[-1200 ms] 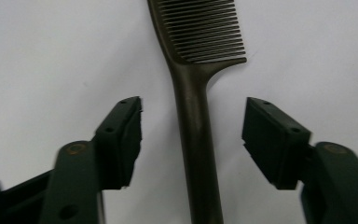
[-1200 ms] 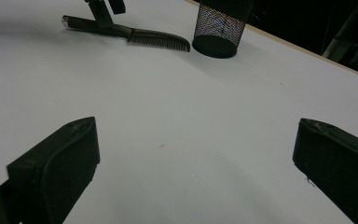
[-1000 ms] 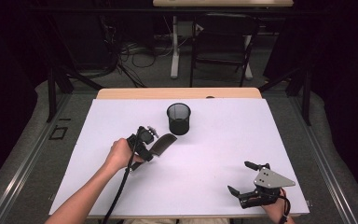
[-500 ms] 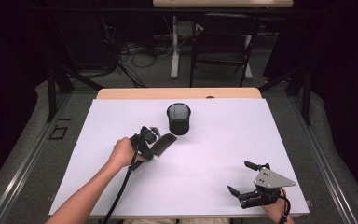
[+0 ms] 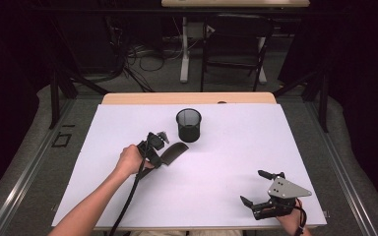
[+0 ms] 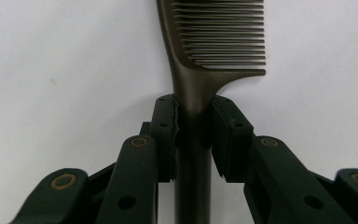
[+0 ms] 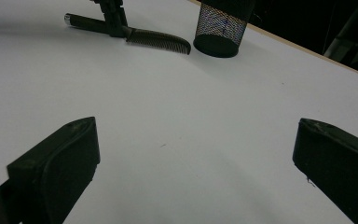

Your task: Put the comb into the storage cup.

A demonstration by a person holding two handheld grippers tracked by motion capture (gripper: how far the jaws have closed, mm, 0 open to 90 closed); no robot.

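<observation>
Black comb (image 6: 205,70) clamped at handle in my left claw (image 5: 161,152) | long axis aims toward mesh cup (image 5: 189,125), just beside | right claw (image 5: 258,189) wide, empty, well apart.

- The white worktop (image 5: 236,147) is brightly and evenly lit from above; the room beyond it is dim, almost black.
- The mesh cup (image 5: 189,125) casts only a faint, soft shadow at its base.
- In the left gripper view the comb (image 6: 214,42) is sharp, the near fingers (image 6: 165,135) slightly soft.
- In the right gripper view the fingers (image 7: 56,172) are dark and blurred; a soft shadow lies between them.
</observation>
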